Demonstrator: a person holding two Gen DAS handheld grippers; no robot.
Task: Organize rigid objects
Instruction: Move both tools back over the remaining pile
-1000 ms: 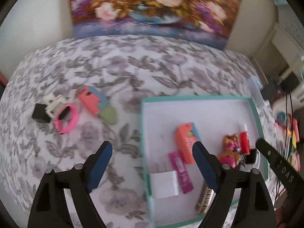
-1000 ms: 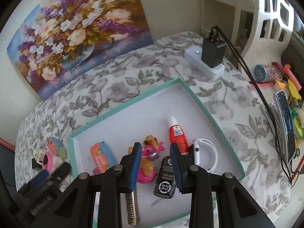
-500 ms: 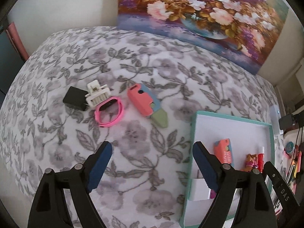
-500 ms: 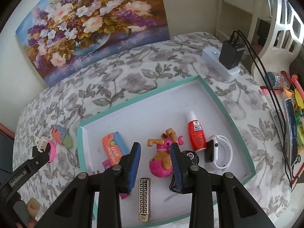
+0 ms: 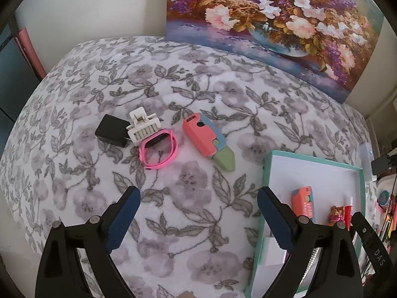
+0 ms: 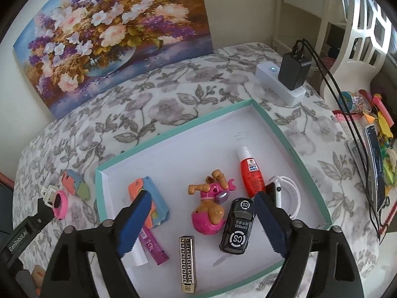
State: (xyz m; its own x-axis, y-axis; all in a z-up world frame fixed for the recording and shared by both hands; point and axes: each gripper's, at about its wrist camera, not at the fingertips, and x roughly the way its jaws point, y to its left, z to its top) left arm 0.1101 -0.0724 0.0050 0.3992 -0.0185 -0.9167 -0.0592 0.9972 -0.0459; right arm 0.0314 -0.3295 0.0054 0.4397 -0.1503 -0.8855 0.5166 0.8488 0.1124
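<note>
Nearest, the right gripper [image 6: 202, 217] hangs over the teal-rimmed tray [image 6: 285, 134], its jaws opening wide with nothing pressed between the pads; a black toy car [image 6: 237, 226] and a pink-helmeted toy dog [image 6: 211, 207] lie on the tray floor in the gap between them. A gold patterned tube [image 6: 187, 263] lies at the near edge, a magenta strip [image 6: 152, 244] to its left. Farther in are an orange-and-blue toy cutter [image 6: 151, 198], a red glue bottle [image 6: 250, 175] and a white watch [image 6: 285, 193].

Left of the tray, the left gripper [image 5: 198, 213] is over bare floral cloth [image 5: 173, 94], jaws also opening wide and holding nothing. Beyond its fingertips lie a coral, blue and green toy knife [image 5: 207, 140], a pink watch [image 5: 158, 151], a white clip [image 5: 144, 126] touching that watch, and a black block [image 5: 111, 130] just left of the clip. At the far edge a flower painting [image 5: 273, 24] leans on the wall. A white power strip [image 6: 280, 83] with a black charger [image 6: 294, 70] sits beyond the tray's far right corner.
</note>
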